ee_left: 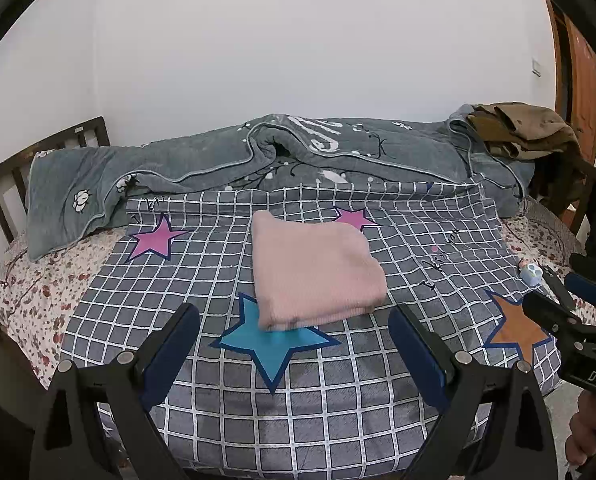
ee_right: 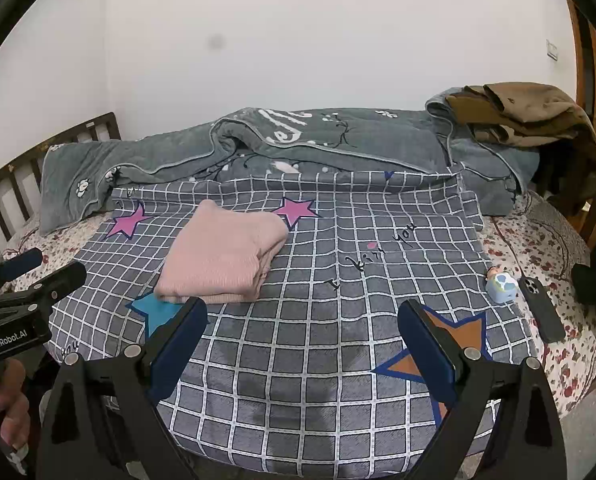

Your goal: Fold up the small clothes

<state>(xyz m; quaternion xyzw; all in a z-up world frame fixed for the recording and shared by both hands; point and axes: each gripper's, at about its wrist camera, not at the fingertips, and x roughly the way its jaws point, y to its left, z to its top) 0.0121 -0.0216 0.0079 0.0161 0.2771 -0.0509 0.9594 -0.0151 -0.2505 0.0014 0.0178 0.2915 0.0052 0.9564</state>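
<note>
A pink knitted garment [ee_left: 313, 268] lies folded into a rectangle on the grey checked sheet [ee_left: 298, 392] with stars; it also shows in the right wrist view [ee_right: 222, 260]. My left gripper [ee_left: 294, 320] is open and empty, held just short of the garment's near edge. My right gripper [ee_right: 301, 316] is open and empty, over bare sheet to the right of the garment. Each gripper shows from the side in the other's view: the right one [ee_left: 553, 300], the left one [ee_right: 54, 268].
A rumpled grey quilt [ee_left: 258, 160] lies along the far side by the wall. Brown clothes [ee_left: 525, 128] are piled at the back right. A small blue toy [ee_right: 499, 282] and a black phone [ee_right: 541, 308] lie at the right. A wooden headboard [ee_left: 2, 196] is left.
</note>
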